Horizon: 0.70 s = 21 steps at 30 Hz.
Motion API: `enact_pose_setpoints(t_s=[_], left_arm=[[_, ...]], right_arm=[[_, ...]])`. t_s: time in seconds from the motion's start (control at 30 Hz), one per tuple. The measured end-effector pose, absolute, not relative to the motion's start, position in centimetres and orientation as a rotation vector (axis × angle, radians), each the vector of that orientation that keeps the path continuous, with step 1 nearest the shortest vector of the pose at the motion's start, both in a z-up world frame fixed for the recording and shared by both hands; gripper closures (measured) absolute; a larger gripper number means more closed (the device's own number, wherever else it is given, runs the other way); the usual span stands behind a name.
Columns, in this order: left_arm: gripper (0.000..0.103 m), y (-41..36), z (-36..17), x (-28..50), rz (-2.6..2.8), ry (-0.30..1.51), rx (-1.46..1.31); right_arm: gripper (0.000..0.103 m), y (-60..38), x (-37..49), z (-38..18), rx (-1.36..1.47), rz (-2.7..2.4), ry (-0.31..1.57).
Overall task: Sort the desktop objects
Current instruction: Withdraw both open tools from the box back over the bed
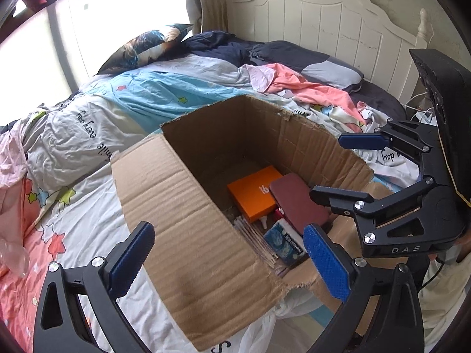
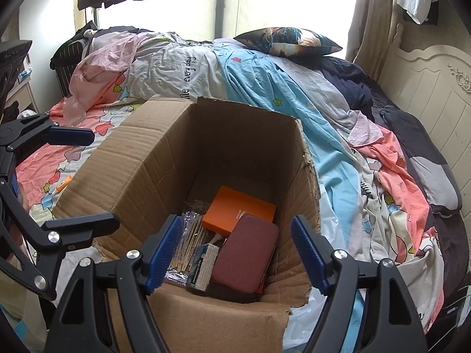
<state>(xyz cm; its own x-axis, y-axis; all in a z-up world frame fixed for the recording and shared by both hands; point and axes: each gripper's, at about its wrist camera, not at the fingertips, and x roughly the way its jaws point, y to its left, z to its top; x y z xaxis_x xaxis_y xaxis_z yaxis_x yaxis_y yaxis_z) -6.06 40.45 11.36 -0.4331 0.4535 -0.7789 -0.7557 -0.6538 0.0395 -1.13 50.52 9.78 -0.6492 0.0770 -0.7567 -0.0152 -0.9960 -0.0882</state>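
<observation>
An open cardboard box (image 1: 188, 235) (image 2: 141, 170) stands on the bed. On its floor lie an orange box (image 1: 253, 197) (image 2: 238, 211), a maroon case (image 1: 297, 206) (image 2: 244, 253), a blue-and-white pack (image 1: 284, 242) (image 2: 203, 261) and a wrapped bundle of wooden sticks (image 2: 185, 241). My left gripper (image 1: 228, 260) (image 2: 79, 181) hangs over the box's left flap, jaws wide open and empty. My right gripper (image 2: 237, 253) (image 1: 350, 169) hovers open above the box's near edge; the maroon case lies far below between its fingers, untouched.
A rumpled star-print quilt (image 2: 265, 88) covers the bed, with a printed pillow (image 2: 288, 41) at the window side and a white headboard (image 1: 323, 20). A small orange item (image 2: 63, 184) lies on the quilt left of the box. A white plastic bag (image 1: 265, 329) sits under the box's torn corner.
</observation>
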Motion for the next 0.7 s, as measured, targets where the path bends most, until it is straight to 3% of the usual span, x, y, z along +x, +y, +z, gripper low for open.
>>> enact_pose_setpoints(t_s=[0.3,0.5,0.6,0.7], left_arm=[[0.000,37.7,11.8,-4.9,2.161,0.509,-0.979],[0.000,35.7,12.5,-4.0,2.182,0.509,-0.959],[0.000,34.8,12.8,-3.6,2.182,0.505,-0.942],[0.000,34.1,12.9,-3.5,2.183,0.501,-0.937]], right_arm=[[0.030,48.7,-1.1,9.7,-1.313,2.848,-0.063],[0.023,47.5,-1.5,9.6,-1.365,2.811,-0.005],[0.000,46.6,-1.5,9.6,-1.365,2.787,-0.035],[0.000,45.7,-1.1,9.9,-1.349,2.783,-0.060]])
